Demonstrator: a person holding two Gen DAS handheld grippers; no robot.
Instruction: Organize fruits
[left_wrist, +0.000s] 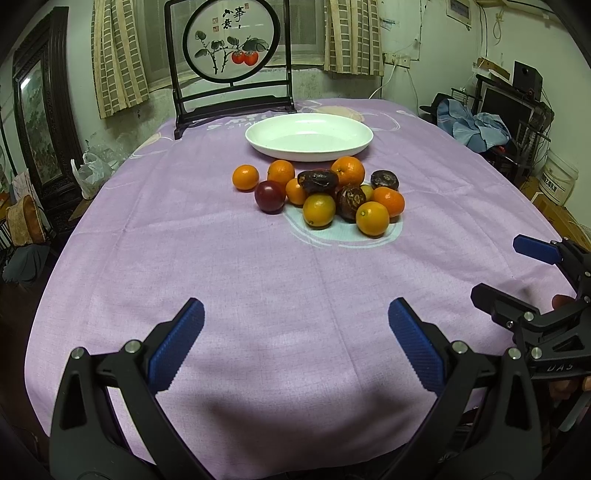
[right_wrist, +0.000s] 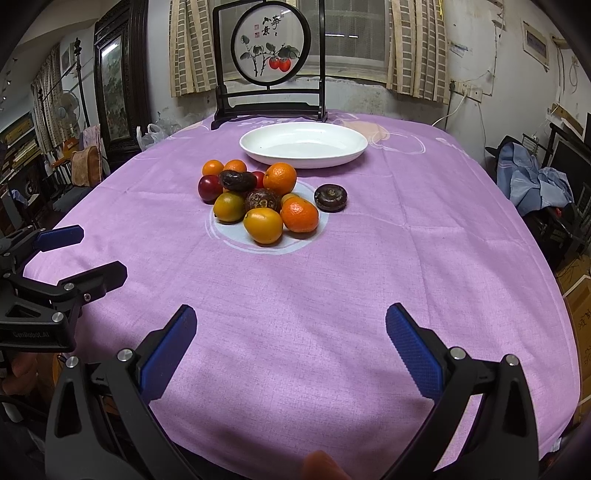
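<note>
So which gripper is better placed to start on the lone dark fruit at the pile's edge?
Probably the right gripper: the lone dark fruit sits apart on the pile's right side, nearly straight ahead of it. The left gripper, also open, faces the pile's middle.

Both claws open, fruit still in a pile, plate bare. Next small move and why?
Probably advance the right claw toward the lone dark fruit at the pile's right edge. It sits apart from the others, so a grasp looks least likely to disturb them, and the white plate lies just beyond it. The left claw is open too, equally far back.
</note>
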